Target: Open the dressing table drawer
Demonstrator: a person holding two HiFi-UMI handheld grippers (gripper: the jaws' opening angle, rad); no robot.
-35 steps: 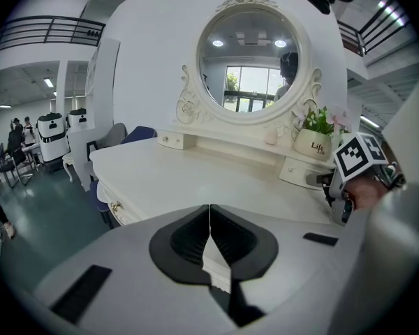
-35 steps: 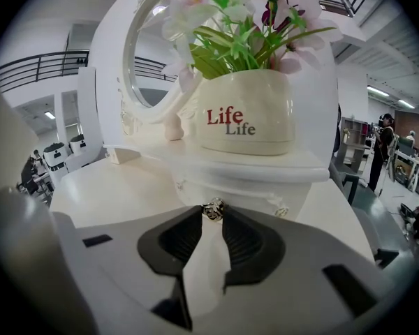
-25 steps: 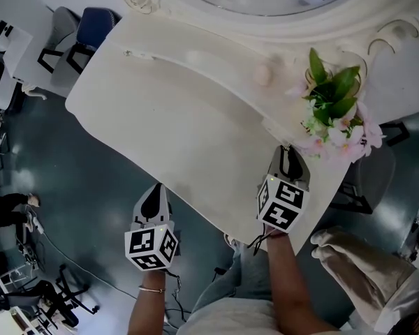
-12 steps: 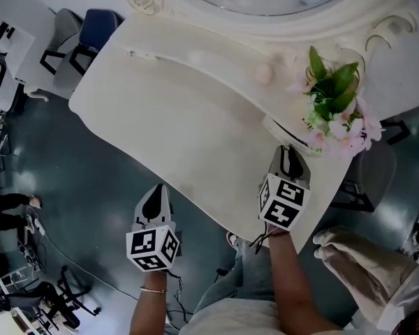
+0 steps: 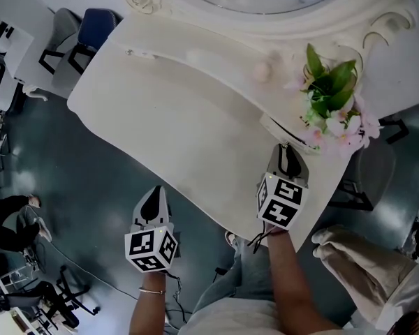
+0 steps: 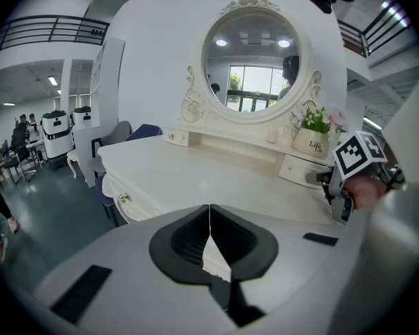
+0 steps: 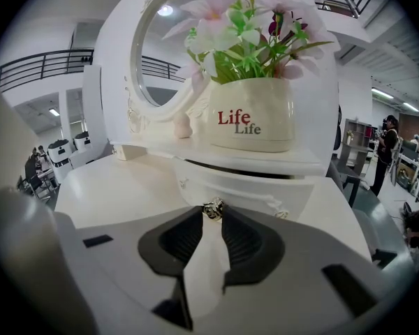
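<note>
The small white drawer (image 7: 255, 185) sits under the shelf that bears the cream flower pot (image 7: 251, 116); a thin dark gap runs along its top. My right gripper (image 7: 213, 212) is shut on the drawer's metal knob (image 7: 213, 208), and its jaws have just been closing a little on it. In the head view the right gripper (image 5: 288, 149) meets the drawer (image 5: 283, 132) at the dressing table's right end. My left gripper (image 5: 153, 191) hangs off the table's front edge, shut with nothing in it (image 6: 209, 208).
The round mirror (image 6: 251, 65) stands at the back of the white table top (image 5: 181, 110). A wide front drawer with a knob (image 6: 123, 198) lies below the top. Office chairs (image 5: 91, 26) stand at the far left. A beige cloth (image 5: 356, 264) lies at the lower right.
A dark gap along the small drawer's top shows more plainly now than a second ago. Both grippers have hardly moved.
</note>
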